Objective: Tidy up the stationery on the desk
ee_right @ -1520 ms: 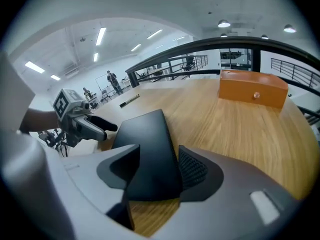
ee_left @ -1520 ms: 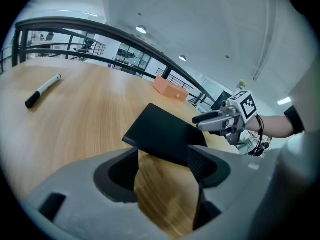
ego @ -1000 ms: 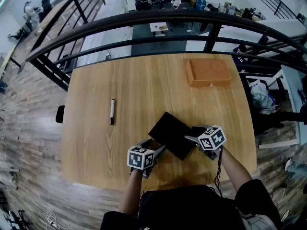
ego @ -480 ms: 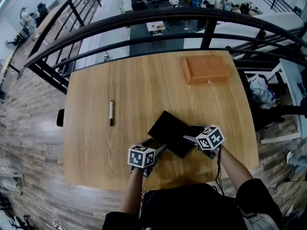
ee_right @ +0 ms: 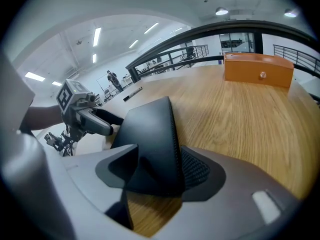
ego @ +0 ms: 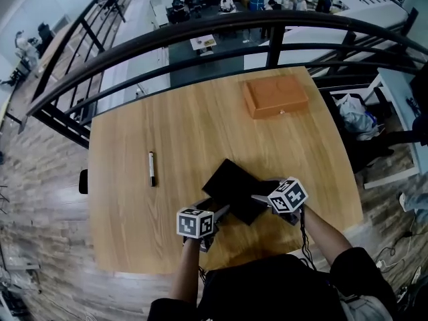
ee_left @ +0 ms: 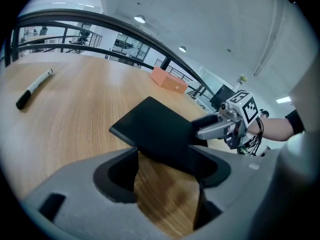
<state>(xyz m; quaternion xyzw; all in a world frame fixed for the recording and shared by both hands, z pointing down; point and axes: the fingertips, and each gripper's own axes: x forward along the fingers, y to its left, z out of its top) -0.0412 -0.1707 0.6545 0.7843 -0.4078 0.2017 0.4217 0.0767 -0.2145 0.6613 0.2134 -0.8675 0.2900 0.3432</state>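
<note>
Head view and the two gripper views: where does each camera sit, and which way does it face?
Head view: on the person's head, looking steeply down at the wooden desk; both forearms, left gripper and right gripper show.
Left gripper view: rides the left gripper, low, facing across the desk toward the right gripper; own open jaws show.
Right gripper view: rides the right gripper, facing the left one; own jaws clamp the black notebook.
All three share the notebook, marker and orange box.
</note>
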